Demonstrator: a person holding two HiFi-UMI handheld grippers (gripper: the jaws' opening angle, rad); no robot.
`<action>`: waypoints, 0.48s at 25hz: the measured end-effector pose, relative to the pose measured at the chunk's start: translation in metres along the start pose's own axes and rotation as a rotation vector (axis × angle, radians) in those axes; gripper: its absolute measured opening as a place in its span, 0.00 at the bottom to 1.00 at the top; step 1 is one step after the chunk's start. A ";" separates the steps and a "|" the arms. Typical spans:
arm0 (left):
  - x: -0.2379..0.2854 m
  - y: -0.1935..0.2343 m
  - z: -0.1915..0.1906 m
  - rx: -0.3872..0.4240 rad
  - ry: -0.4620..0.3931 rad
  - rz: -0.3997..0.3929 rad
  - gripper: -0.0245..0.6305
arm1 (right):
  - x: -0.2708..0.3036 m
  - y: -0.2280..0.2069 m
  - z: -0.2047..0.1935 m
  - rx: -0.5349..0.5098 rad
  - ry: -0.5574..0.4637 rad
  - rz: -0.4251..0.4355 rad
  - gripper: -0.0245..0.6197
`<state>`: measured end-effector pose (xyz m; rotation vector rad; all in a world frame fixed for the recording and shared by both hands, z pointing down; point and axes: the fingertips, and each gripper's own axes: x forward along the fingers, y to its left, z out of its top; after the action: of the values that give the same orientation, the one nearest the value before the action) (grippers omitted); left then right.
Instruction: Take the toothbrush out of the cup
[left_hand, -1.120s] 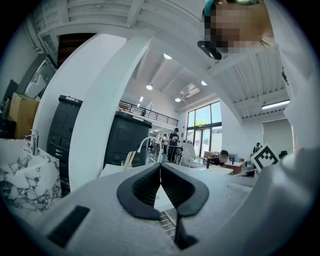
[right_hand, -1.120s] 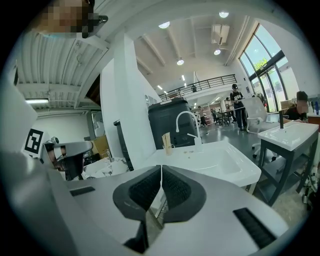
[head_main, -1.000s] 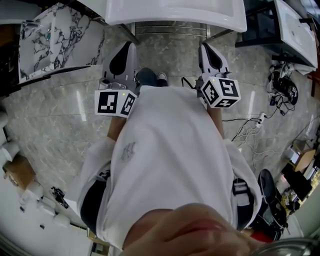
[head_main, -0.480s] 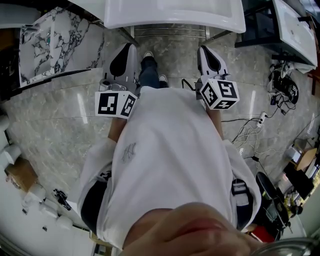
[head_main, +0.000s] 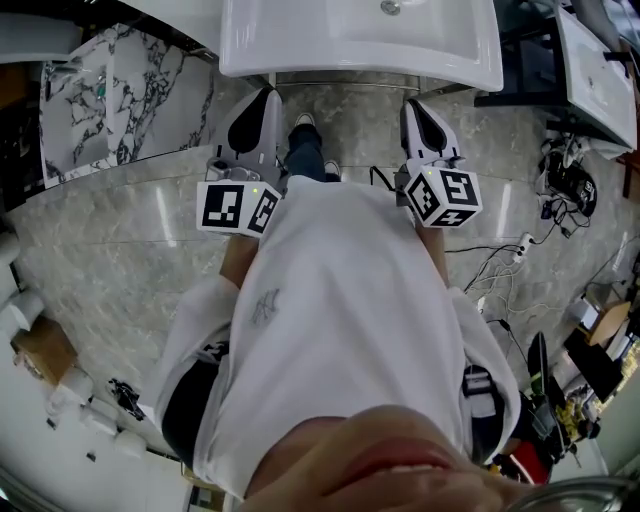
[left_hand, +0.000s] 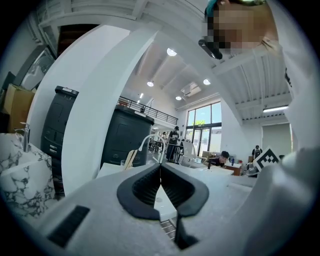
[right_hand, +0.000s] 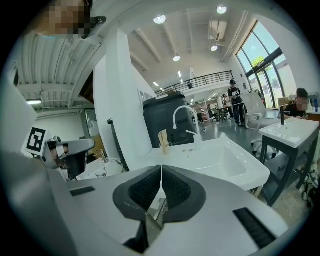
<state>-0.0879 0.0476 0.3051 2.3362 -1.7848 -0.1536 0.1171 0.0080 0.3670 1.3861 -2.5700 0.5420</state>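
A clear cup (right_hand: 163, 146) stands at the back rim of a white sink (right_hand: 226, 162), left of the curved tap (right_hand: 183, 116). A pale, wood-coloured toothbrush (right_hand: 163, 137) sticks up out of it. The left gripper view shows the same cup (left_hand: 124, 163) and toothbrush (left_hand: 131, 158) small and far off, just left of my jaws. Both grippers are held out before the sink's front edge (head_main: 360, 68), well short of the cup. My left gripper (left_hand: 160, 165) (head_main: 266, 96) is shut on nothing. My right gripper (right_hand: 161, 168) (head_main: 412, 106) also has its jaws together, with nothing between them.
A marble-patterned basin (head_main: 110, 80) stands to the left, a second white sink (head_main: 600, 60) on a dark frame to the right. Cables (head_main: 500, 262) lie on the floor at the right. A dark cabinet (right_hand: 161, 116) rises behind the sink. My shoes (head_main: 304, 124) show below the sink.
Both grippers have moved forward toward the sink; more of its basin now shows at the top of the head view. The jaws stay together.
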 end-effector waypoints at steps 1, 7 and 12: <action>0.007 0.007 0.001 -0.002 0.002 -0.003 0.06 | 0.008 0.000 0.003 0.001 0.002 -0.003 0.06; 0.046 0.039 0.013 -0.004 0.014 -0.043 0.06 | 0.051 0.003 0.027 -0.003 0.001 -0.029 0.06; 0.074 0.063 0.023 -0.004 0.012 -0.093 0.06 | 0.086 0.008 0.046 -0.013 -0.006 -0.052 0.06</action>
<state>-0.1322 -0.0415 0.2992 2.4129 -1.6699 -0.1556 0.0635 -0.0723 0.3506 1.4483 -2.5295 0.5132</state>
